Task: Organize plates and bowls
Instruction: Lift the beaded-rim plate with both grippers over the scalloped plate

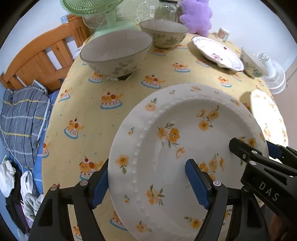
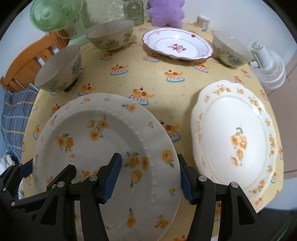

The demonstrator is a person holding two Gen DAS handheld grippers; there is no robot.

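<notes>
A white plate with orange flowers and a beaded ring (image 1: 178, 148) (image 2: 104, 148) is held at the table's near edge. My left gripper (image 1: 148, 187) straddles its left rim, one pad under the edge and one on top. My right gripper (image 2: 150, 178) straddles its right rim the same way, and shows at the right of the left wrist view (image 1: 259, 155). A cream scalloped flower plate (image 2: 235, 137) lies to the right. A red-rimmed plate (image 2: 176, 46) lies at the back. Two grey-green bowls (image 2: 59, 68) (image 2: 111, 35) stand at the left, a white one (image 2: 232, 50) at the back right.
The round table has a yellow cake-print cloth (image 2: 154, 74). A green fan (image 2: 53, 14), a purple plush (image 2: 167, 13), a glass jar (image 2: 133, 11) and a toothpick holder (image 2: 203, 22) stand at the back. A white fan (image 2: 267, 63) lies at the right. A wooden chair (image 1: 42, 61) and clothes (image 1: 22, 120) are at the left.
</notes>
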